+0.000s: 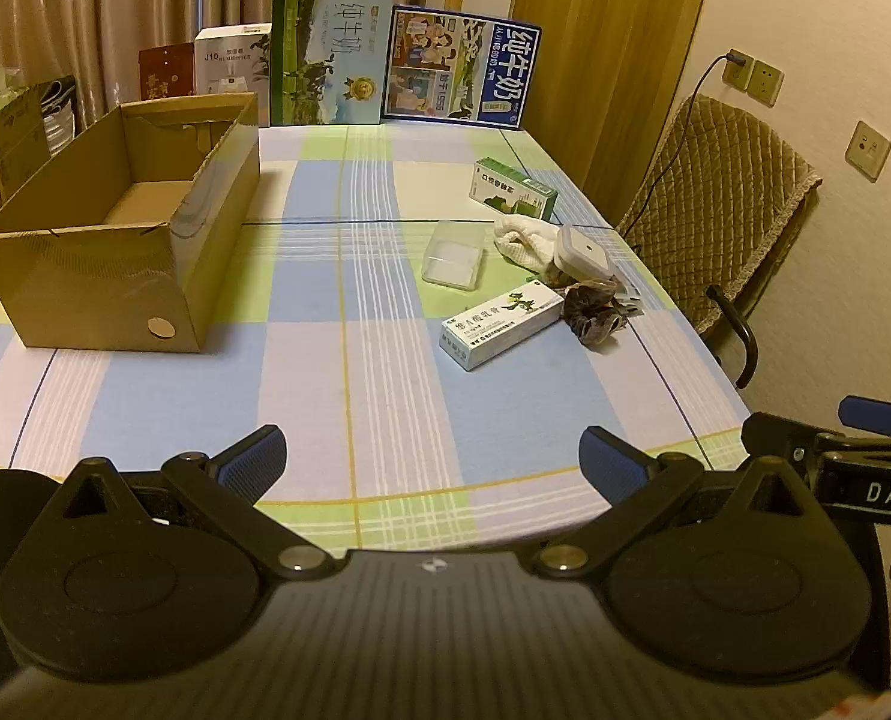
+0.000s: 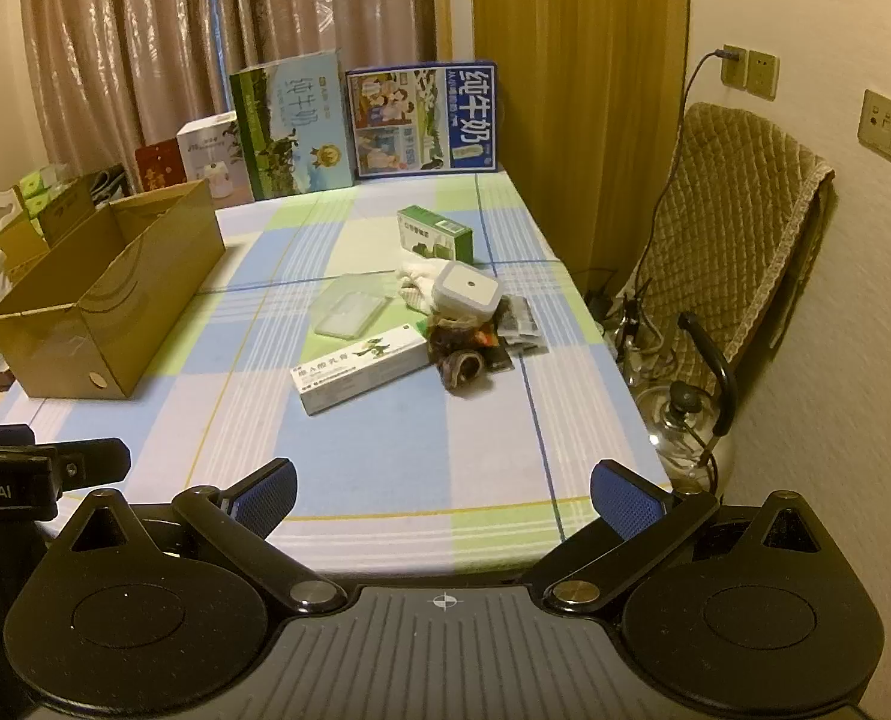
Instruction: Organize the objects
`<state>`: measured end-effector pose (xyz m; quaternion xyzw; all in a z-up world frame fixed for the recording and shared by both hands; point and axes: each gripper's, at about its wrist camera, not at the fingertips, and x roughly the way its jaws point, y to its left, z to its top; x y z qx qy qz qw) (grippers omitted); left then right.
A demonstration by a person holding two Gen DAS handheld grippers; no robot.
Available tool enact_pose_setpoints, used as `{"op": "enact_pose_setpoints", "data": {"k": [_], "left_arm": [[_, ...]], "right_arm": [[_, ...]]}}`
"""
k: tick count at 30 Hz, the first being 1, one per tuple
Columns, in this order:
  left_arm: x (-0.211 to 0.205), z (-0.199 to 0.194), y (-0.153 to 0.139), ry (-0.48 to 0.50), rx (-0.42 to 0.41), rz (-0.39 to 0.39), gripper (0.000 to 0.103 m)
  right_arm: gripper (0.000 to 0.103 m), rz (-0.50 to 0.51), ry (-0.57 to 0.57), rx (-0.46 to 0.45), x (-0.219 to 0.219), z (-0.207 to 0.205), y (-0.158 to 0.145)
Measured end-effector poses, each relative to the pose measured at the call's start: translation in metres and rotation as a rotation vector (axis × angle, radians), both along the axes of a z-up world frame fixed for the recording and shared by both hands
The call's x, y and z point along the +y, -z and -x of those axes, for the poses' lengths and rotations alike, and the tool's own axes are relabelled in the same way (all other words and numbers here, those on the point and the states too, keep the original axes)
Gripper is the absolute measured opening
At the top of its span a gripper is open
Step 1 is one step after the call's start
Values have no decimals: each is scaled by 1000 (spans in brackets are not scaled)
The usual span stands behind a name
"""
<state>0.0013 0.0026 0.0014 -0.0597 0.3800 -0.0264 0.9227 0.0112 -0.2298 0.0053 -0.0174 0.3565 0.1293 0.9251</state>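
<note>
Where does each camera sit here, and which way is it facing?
Left wrist: behind the open left tongs, facing down the table toward the cardboard box; right tongs at its right edge.
Right wrist: behind the open right tongs, same direction, nearer the chair; left tongs at its left edge.
Shared: box, white medicine box, milk cartons.

Blue carton [image 1: 463, 66] reads "纯牛奶"; white box [image 1: 232, 66] "J10".

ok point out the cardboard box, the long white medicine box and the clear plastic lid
cardboard box [image 1: 100, 276], left wrist view, near end wall
long white medicine box [image 2: 361, 369], right wrist view, top face
clear plastic lid [image 1: 454, 255], left wrist view, flat centre panel
</note>
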Motion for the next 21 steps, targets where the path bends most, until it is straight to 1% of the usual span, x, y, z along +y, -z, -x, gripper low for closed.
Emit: {"op": "enact_pose_setpoints", "data": {"k": [7,21], "left_arm": [[-2,0,1,1,-2,-1,102],[-3,0,0,1,1,1,102]], "right_arm": [[101,2,-1,-4,5,0,0],[101,-2,0,-5,0,-1,-1]]}}
